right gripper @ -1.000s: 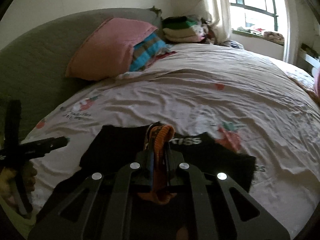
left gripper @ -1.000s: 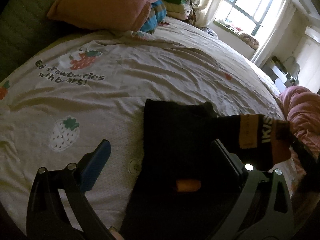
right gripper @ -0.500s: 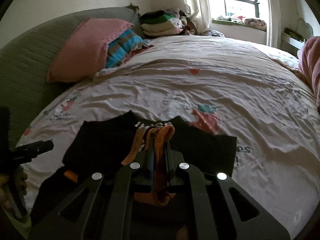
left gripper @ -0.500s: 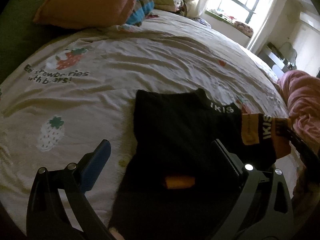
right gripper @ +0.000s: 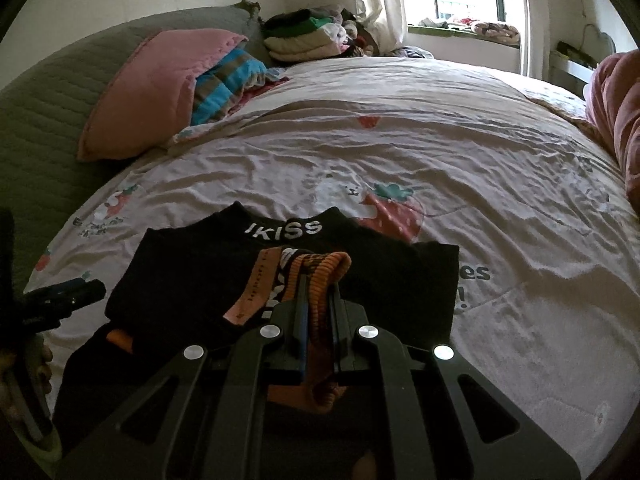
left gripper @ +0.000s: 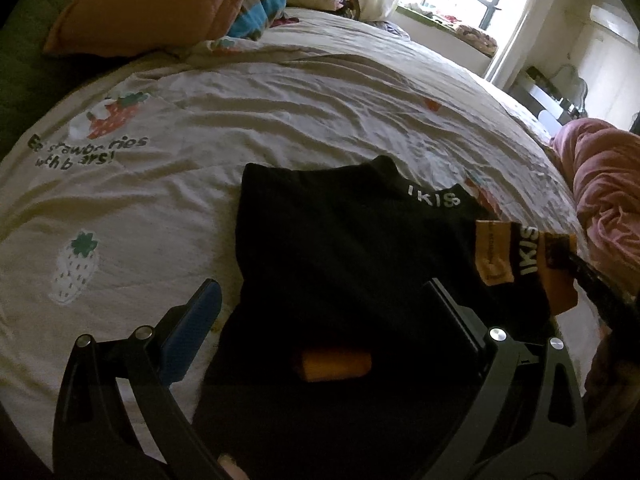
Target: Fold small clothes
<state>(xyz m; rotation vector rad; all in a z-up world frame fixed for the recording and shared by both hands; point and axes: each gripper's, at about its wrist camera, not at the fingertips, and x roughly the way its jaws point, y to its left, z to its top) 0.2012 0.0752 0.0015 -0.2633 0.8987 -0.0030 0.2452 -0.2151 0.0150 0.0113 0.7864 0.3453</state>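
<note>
1. On the strawberry-print bedsheet (left gripper: 248, 120), near its front edge, lies the black garment (left gripper: 340, 240), a small piece of underwear with a white "IKISS" waistband (right gripper: 283, 229) at its far side.

2. Right gripper (right gripper: 318, 292): its jaws are fully closed on the orange band (right gripper: 320, 276) of the garment, with the ribbed orange cloth bunched between the pads and lifted off the black panel below. In the left wrist view the same orange edge (left gripper: 520, 256) hangs at the garment's right side, raised above the bed.

3. Left gripper (left gripper: 320, 308): its jaws stand wide apart, the blue-padded finger (left gripper: 192, 328) over the bare sheet at the garment's left side and the other finger over the dark cloth. Nothing is pinched between them; it hovers over the near half of the garment.

4. Step in hand, as I judge it: one side of the garment is being carried over the middle to make a fold, so the task looks to be in an early or middle stage, with the piece not yet a compact packet.

5. Next move probably calls for laying the orange edge flat across the black panel and letting go, while the left gripper pins or pinches the near edge so the cloth does not drag.

6. Beyond the garment sit a pink pillow (right gripper: 152, 92) and a stack of folded clothes (right gripper: 304, 36), well apart from the work.
</note>
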